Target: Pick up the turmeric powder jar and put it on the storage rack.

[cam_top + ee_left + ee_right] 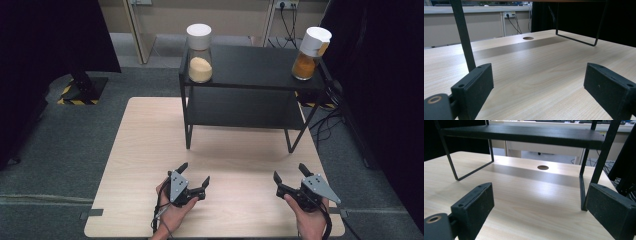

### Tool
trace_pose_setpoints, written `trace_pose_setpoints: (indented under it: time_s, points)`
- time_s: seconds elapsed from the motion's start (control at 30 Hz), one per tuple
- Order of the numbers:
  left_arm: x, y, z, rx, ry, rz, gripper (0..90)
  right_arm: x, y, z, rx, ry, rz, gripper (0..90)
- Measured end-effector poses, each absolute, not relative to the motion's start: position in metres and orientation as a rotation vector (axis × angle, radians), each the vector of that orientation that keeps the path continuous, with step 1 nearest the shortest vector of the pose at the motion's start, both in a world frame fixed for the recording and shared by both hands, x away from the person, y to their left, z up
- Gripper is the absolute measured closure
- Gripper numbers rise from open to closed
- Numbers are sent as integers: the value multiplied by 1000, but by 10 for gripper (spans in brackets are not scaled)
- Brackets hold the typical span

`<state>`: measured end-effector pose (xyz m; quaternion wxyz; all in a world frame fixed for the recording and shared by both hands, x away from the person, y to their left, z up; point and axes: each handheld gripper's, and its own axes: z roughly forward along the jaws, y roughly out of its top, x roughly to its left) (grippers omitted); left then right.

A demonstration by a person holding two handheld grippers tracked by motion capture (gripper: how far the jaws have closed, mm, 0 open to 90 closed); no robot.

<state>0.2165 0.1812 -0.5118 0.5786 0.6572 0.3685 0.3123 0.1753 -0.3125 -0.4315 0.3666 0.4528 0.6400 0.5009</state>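
Note:
A black two-tier shelf (250, 70) stands at the far half of the wooden table (145, 150). On its top tier are two white-capped jars: one with pale yellow powder (200, 60) at the left, one with orange powder (309, 57) at the right, its cap tilted. My left gripper (195, 173) rests near the front edge, open, nothing between its jaws. My right gripper (290, 172) sits to the right, also open and empty. The left gripper view looks along the bare tabletop (536, 65) past a shelf leg (464, 37). The right gripper view faces the shelf's lower tier (524, 133).
A round cable hole (543, 167) is in the tabletop under the shelf. Dark curtains flank both sides. A stand base with yellow-black tape (80, 92) sits on the grey floor at left. Cables (325, 125) trail on the floor at the right.

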Motion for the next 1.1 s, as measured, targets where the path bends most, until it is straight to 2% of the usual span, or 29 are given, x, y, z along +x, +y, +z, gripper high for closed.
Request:
trace_pose_setpoints:
  time_s: [1.1]
  points:
    - [216,181,-512,1538,862,732,85,170,-310,-467,1190,1716,1262,81]
